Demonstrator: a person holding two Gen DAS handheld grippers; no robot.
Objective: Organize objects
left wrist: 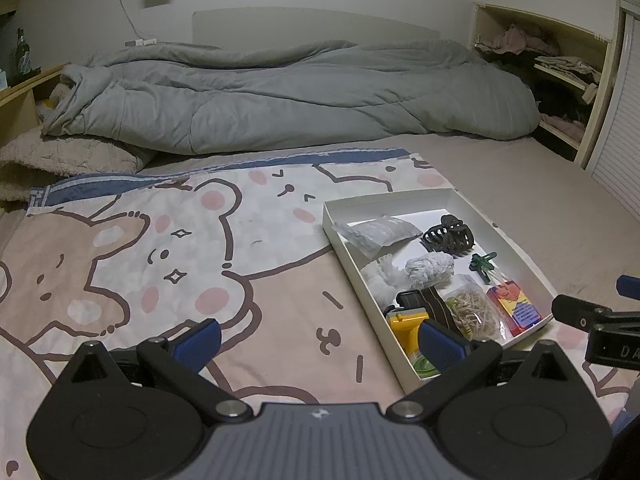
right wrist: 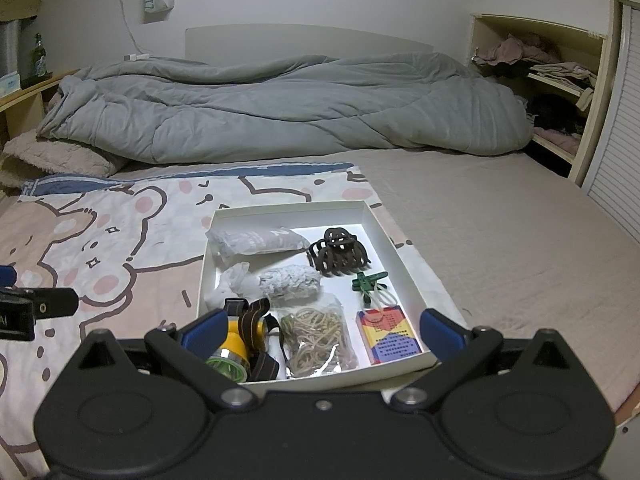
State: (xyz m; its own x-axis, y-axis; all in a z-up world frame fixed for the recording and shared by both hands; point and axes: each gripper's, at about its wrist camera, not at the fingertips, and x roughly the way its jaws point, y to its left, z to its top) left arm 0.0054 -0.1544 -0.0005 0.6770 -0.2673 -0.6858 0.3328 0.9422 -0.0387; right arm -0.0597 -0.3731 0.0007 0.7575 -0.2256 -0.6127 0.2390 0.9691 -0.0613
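Observation:
A shallow white box (right wrist: 384, 236) (left wrist: 332, 220) sits on a cartoon bear cloth (left wrist: 168, 248) on the bed. It holds a brown hair claw (right wrist: 338, 254) (left wrist: 448, 234), a grey packet (right wrist: 256, 242), a white wad (right wrist: 290, 286), a green clip (right wrist: 366, 282), a bag of rubber bands (right wrist: 316, 336) (left wrist: 472, 312), a colourful card box (right wrist: 388, 334) (left wrist: 516, 308) and a yellow headlamp (right wrist: 236, 344) (left wrist: 408, 328). My left gripper (left wrist: 320, 340) is open and empty, left of the box. My right gripper (right wrist: 322, 330) is open and empty, over the box's near edge.
A rumpled grey duvet (right wrist: 280, 108) lies across the far side of the bed. A wooden shelf with folded clothes (right wrist: 552, 76) stands at the right, a slatted door (right wrist: 616, 152) beside it. A green bottle (right wrist: 39, 56) stands on the left ledge.

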